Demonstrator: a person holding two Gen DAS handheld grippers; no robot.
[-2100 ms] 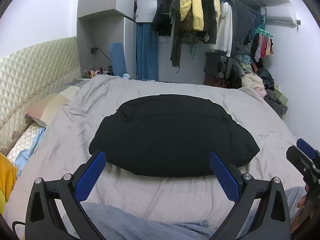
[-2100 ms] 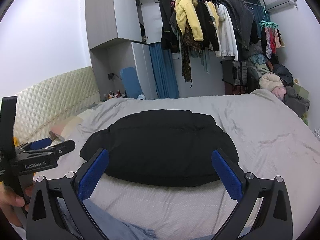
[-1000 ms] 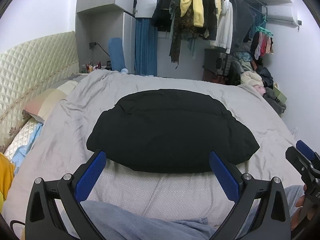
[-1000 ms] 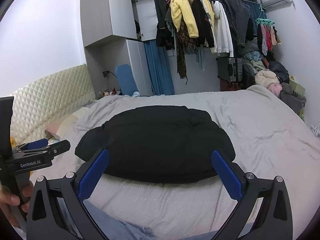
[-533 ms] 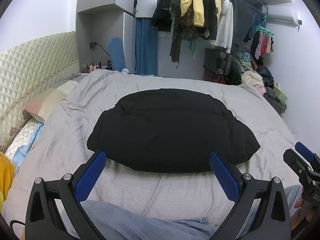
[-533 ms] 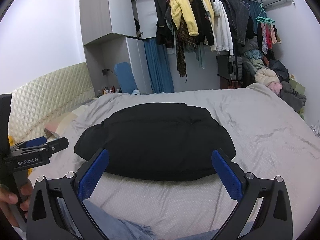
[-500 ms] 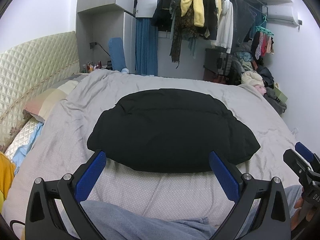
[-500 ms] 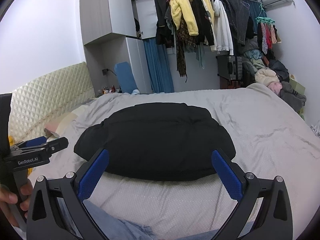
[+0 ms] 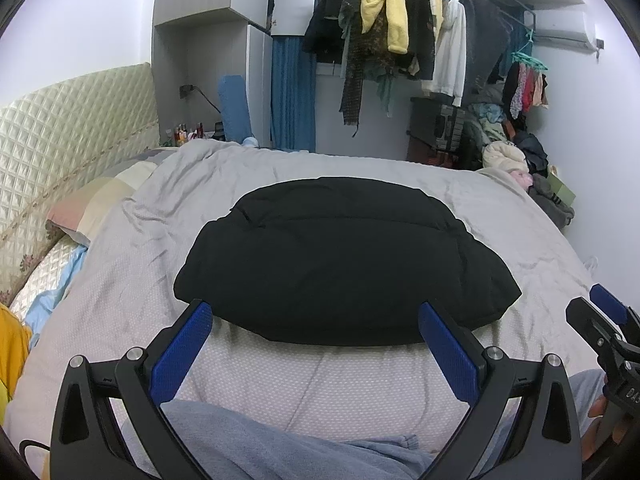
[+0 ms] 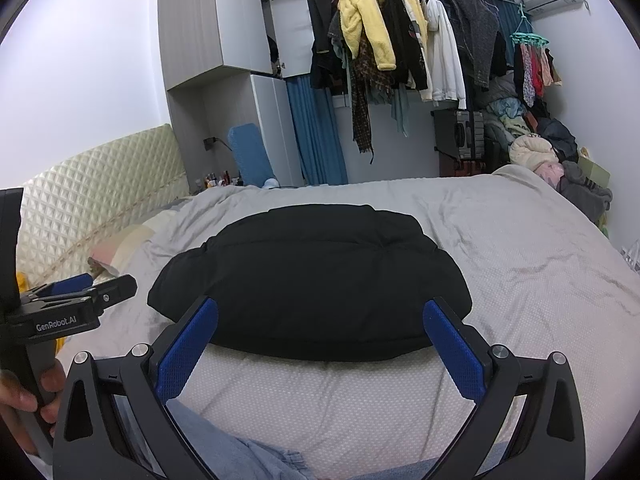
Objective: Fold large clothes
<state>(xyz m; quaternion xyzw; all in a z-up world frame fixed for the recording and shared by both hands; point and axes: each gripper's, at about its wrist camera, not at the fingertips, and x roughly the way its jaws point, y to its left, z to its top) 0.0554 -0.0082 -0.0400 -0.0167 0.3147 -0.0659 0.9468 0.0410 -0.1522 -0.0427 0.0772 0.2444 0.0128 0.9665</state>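
A black padded jacket (image 9: 344,256) lies folded into a compact rounded bundle in the middle of the grey bed (image 9: 160,216); it also shows in the right wrist view (image 10: 316,280). My left gripper (image 9: 316,332) is open and empty, held above the bed's near edge in front of the jacket. My right gripper (image 10: 320,328) is open and empty at the same near edge. Each gripper shows in the other's view, the right one (image 9: 604,320) at the right and the left one (image 10: 80,292) at the left. Neither touches the jacket.
A quilted headboard (image 9: 68,128) and pillows (image 9: 100,200) are at the left. A rack of hanging clothes (image 10: 400,40) and a pile of clothes (image 10: 560,160) stand beyond the bed. My legs in light blue trousers (image 9: 260,452) are at the bottom.
Both grippers have drifted only slightly; the jacket stays as it was and both grippers stay open.
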